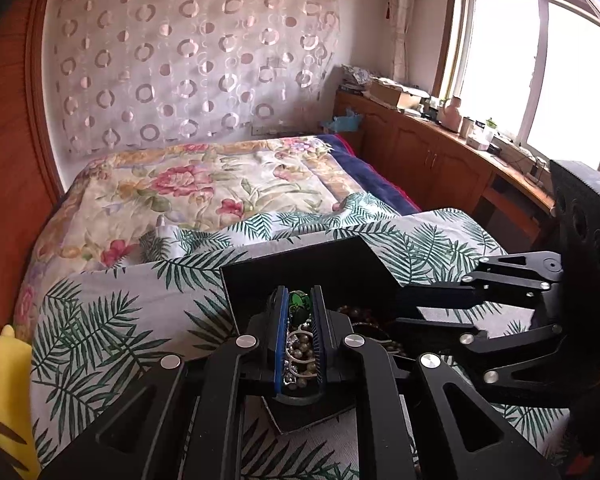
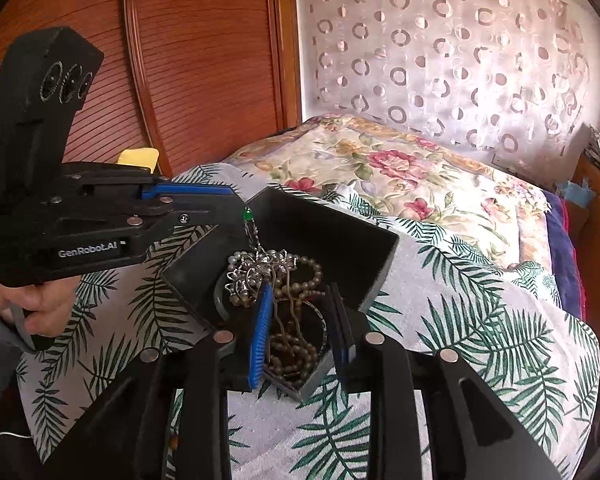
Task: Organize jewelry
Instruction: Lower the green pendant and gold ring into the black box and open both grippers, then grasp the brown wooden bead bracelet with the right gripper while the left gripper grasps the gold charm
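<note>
A black open box (image 1: 300, 268) (image 2: 332, 232) lies on a palm-leaf cloth. It holds a tangle of jewelry: a silver filigree piece with pearls (image 2: 256, 268) and a brown bead strand (image 2: 296, 344). My left gripper (image 1: 298, 300) (image 2: 242, 216) is over the box, shut on a green-stone pendant (image 1: 299, 304) (image 2: 247, 213) whose chain hangs down to the silver piece. My right gripper (image 2: 300, 300) (image 1: 412, 304) reaches into the box from the right, its jaws apart around the brown bead strand, not closed on it.
The cloth (image 2: 460, 320) covers a surface at the foot of a bed with a floral quilt (image 1: 204, 188). A wooden wardrobe (image 2: 204, 60) stands on the left, low cabinets (image 1: 428, 156) with clutter under the window on the right. A yellow object (image 1: 0, 380) is at the left edge.
</note>
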Motion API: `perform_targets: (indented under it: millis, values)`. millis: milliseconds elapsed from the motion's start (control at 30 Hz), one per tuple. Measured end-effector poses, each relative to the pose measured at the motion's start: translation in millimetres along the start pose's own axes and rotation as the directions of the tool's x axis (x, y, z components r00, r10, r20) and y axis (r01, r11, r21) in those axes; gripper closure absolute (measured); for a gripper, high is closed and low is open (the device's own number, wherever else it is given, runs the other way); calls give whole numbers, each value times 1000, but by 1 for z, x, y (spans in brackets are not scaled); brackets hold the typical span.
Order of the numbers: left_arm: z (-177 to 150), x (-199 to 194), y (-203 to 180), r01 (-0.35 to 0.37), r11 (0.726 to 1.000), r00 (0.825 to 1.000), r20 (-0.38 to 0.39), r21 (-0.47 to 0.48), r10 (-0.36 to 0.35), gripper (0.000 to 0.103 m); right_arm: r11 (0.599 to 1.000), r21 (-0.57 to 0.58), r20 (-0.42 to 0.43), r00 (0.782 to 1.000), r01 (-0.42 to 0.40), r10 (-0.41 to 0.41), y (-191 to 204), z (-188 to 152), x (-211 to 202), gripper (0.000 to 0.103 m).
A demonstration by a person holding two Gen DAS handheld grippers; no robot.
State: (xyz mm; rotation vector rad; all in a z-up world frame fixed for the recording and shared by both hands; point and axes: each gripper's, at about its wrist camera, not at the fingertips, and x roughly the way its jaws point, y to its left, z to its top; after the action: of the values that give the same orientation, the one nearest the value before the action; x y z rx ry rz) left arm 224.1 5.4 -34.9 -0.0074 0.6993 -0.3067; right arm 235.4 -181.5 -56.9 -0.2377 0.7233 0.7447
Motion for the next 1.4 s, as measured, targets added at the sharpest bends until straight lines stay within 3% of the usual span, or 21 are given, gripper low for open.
perform_targets:
  millis: [167, 200, 233, 367, 433, 533, 900, 1100, 1367, 1400]
  values:
    - [-2, 4, 2, -14, 1000, 1000, -1, -3, 14, 91, 1000, 12, 8, 1000, 17, -17, 0, -11, -14, 73]
    - [-3, 4, 3, -12, 1000, 1000, -2, -7, 12, 84, 1000, 15, 11, 1000, 20, -21, 1, -14, -18, 73]
    - [-4, 2, 3, -16, 1000, 1000, 0, -10, 16, 71, 1000, 18, 13, 1000, 21, -22, 1, -16, -22, 73]
    - [-11, -11, 1, -25, 1000, 1000, 18, -17, 25, 52, 999, 28, 19, 1000, 17, -18, 10, -31, -38, 73]
    - [-19, -21, -1, -46, 999, 998, 30, -20, 46, 29, 1000, 26, 16, 1000, 13, -13, 16, -41, -45, 73]
    - [-33, -28, -2, -58, 998, 998, 25, -22, 58, 22, 1000, 21, 4, 1000, 9, -10, 26, -55, -49, 73]
    - [-77, -56, -3, -71, 996, 997, 2, -44, 72, 18, 999, 26, -5, 1000, 23, -23, 48, -79, -57, 73]
    - [-102, -63, -8, -71, 997, 997, -26, -43, 70, 18, 1000, 12, -82, 996, -21, 22, 64, -96, -43, 73]
    - [-125, -72, -13, -82, 996, 996, -51, -35, 80, 16, 1000, -9, -170, 985, 9, -11, 66, -104, -19, 73]
    - [-127, -72, -13, -79, 996, 995, -56, -35, 77, 16, 1000, -24, -170, 985, 14, -18, 67, -105, -19, 79]
